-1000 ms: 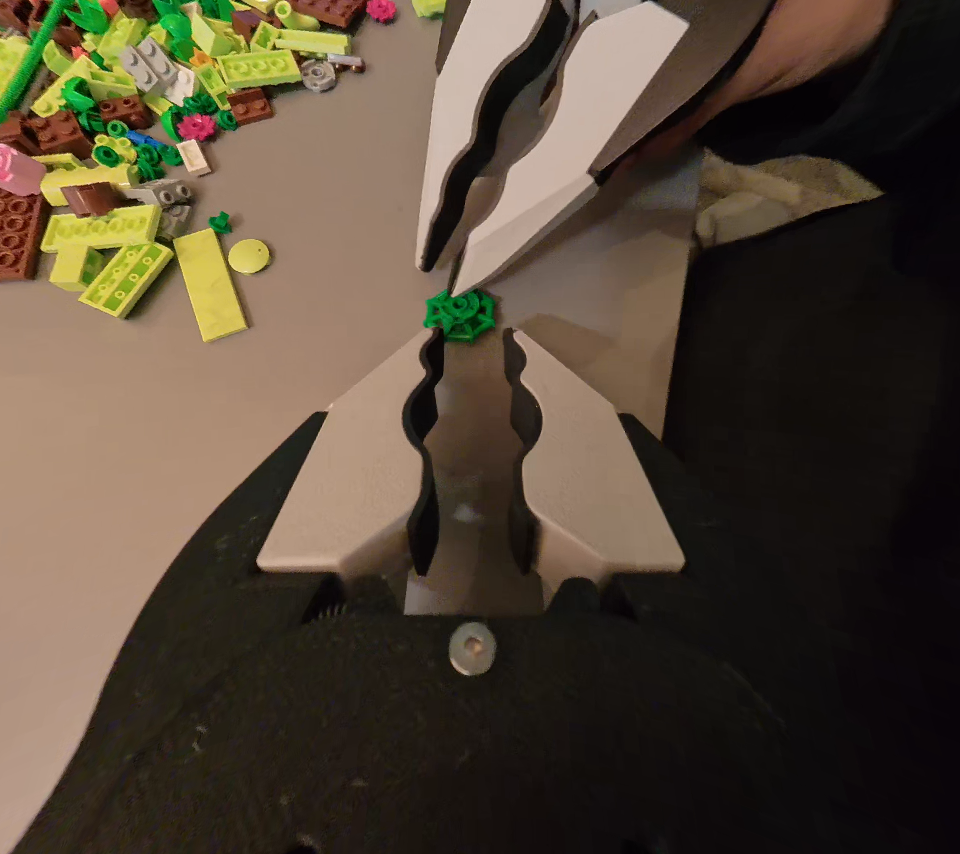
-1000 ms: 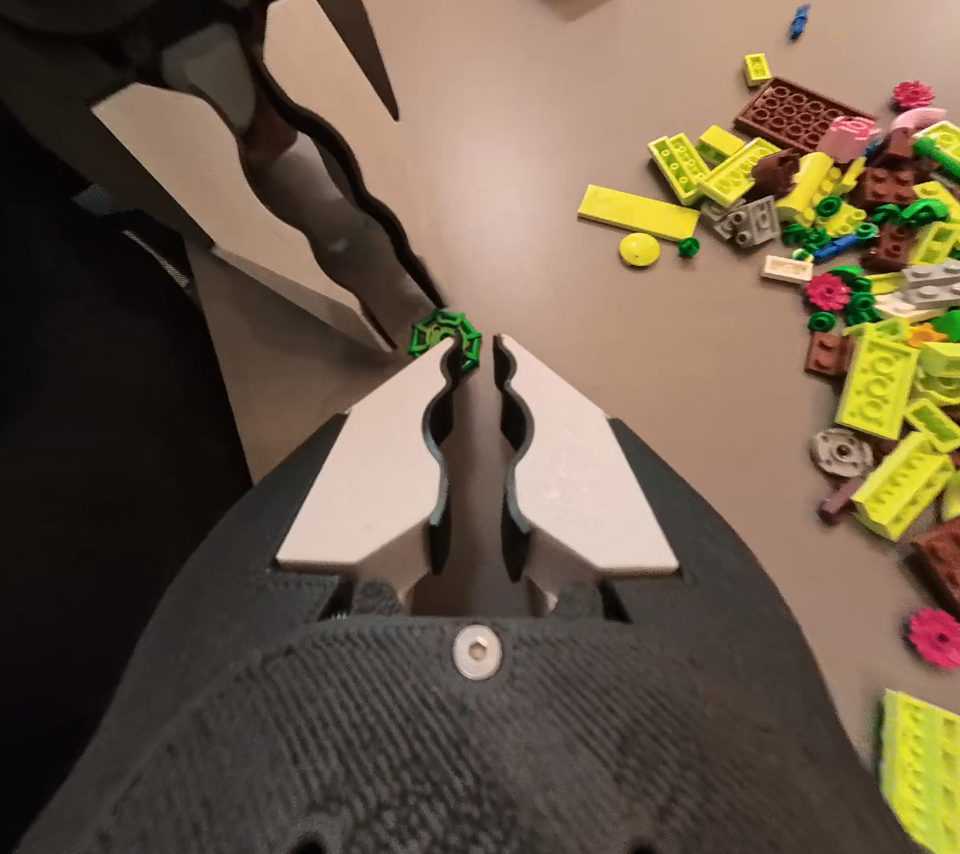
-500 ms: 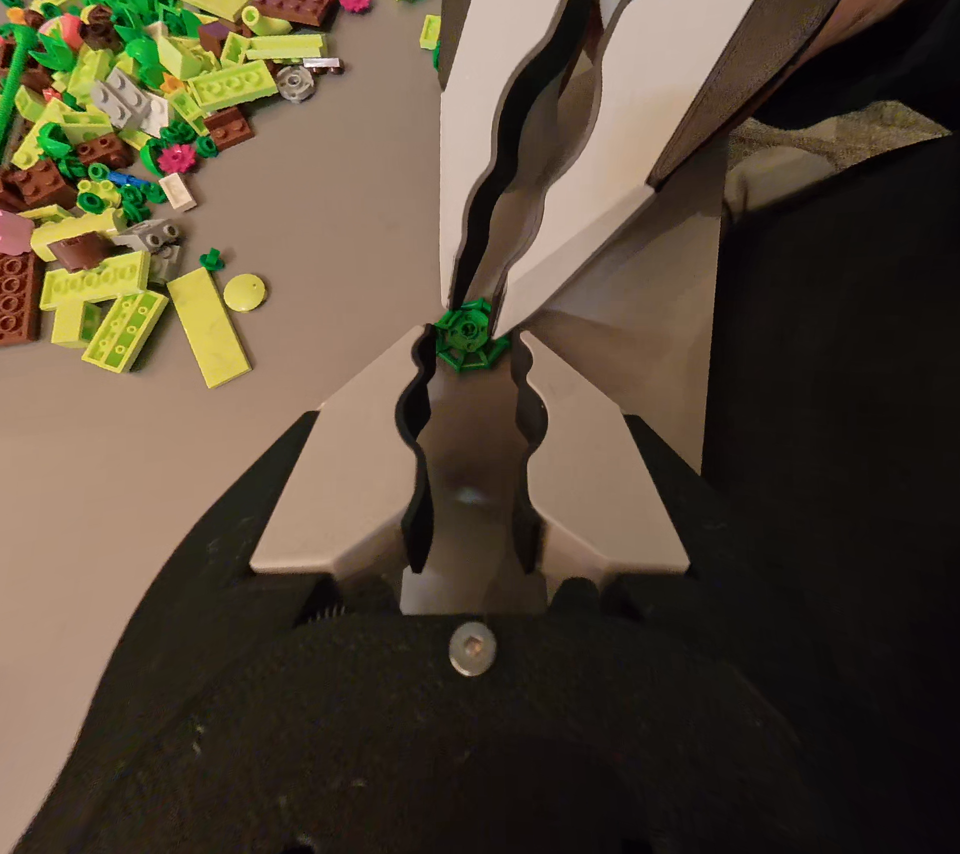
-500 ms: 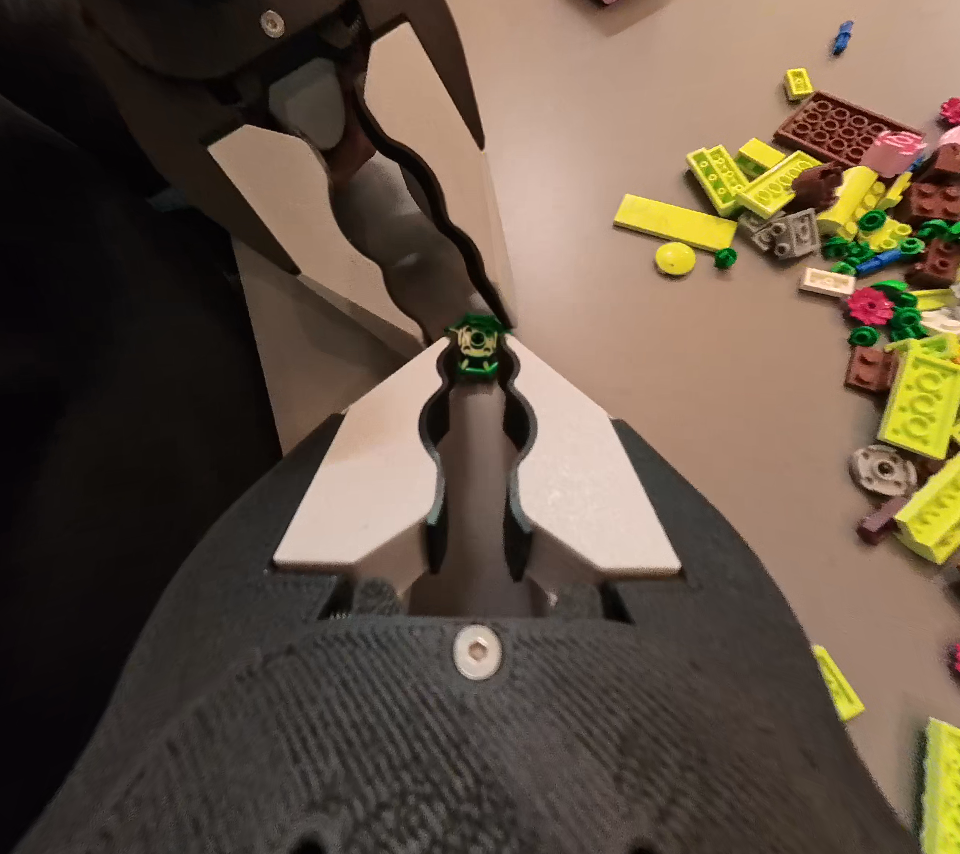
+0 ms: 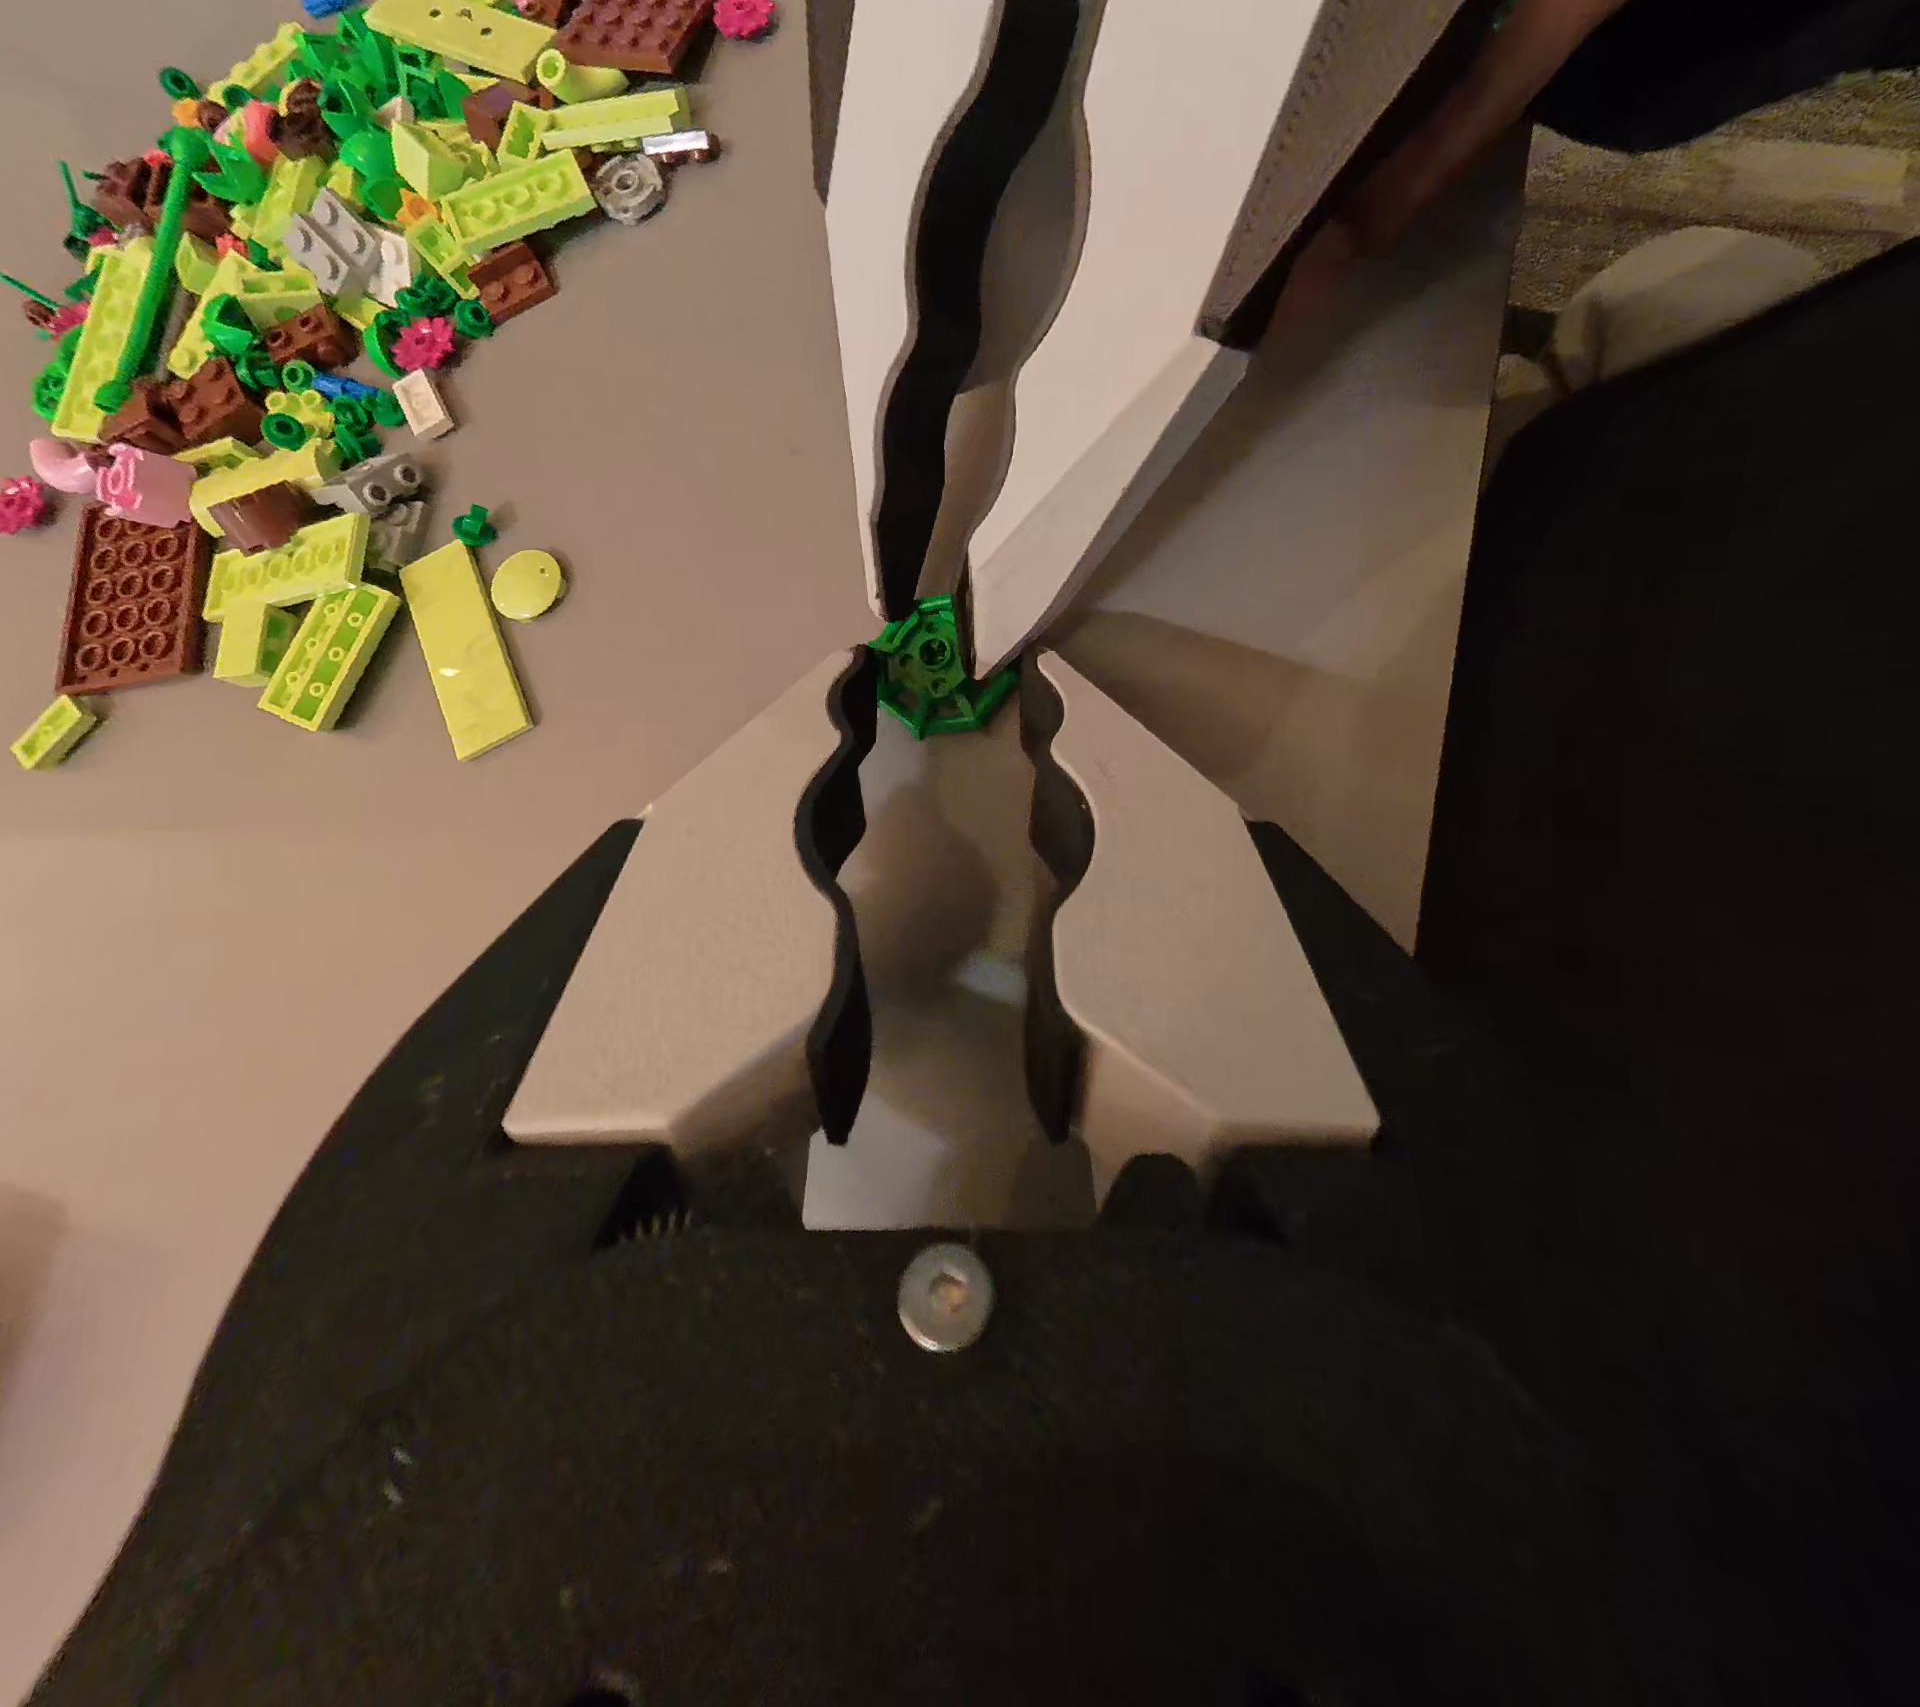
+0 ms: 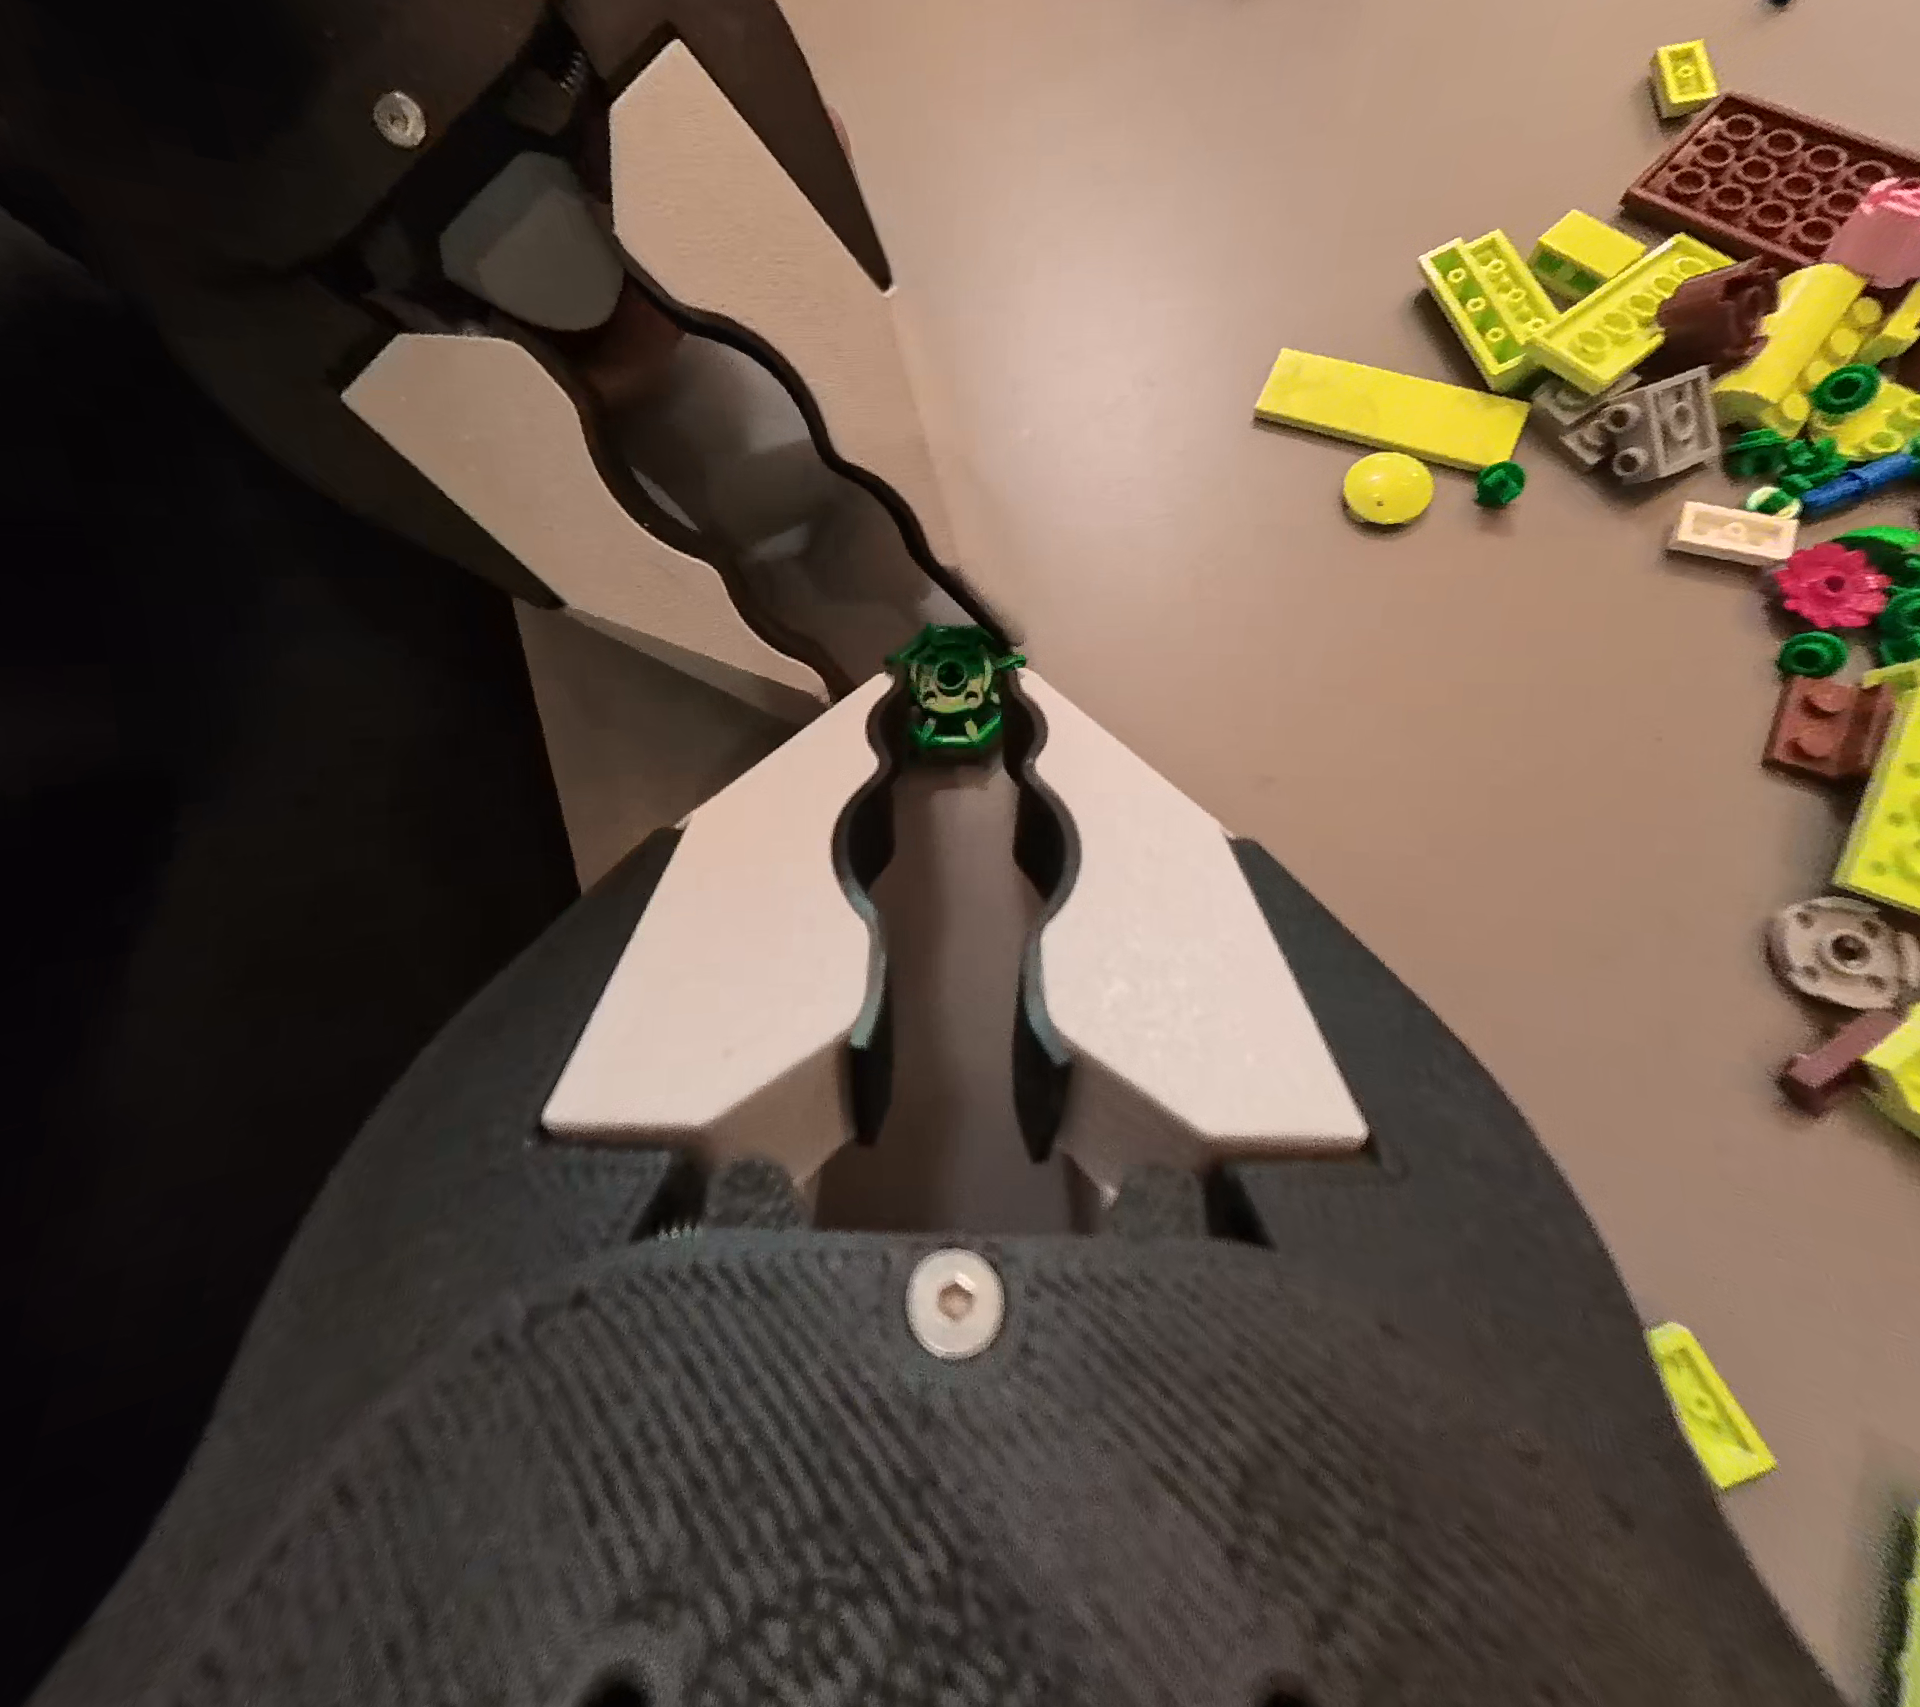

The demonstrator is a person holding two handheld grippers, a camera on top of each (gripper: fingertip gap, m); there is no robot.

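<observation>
Here the right tongs (image 6: 951,701) pinch the small green leaf piece (image 6: 948,693) above the desk (image 6: 1195,223), left tongs (image 5: 940,681) gaping beside it; a loose pinch could flick it away.

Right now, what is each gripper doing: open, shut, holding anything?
Left gripper: open, fingers either side of the green flower piece.
Right gripper: shut on the green flower piece.

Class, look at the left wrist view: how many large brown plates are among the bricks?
2. One brown plate lies at the far edge of the pile, beside a pink flower. The other brown plate lies at its near left edge. More may be hidden underneath.
</observation>
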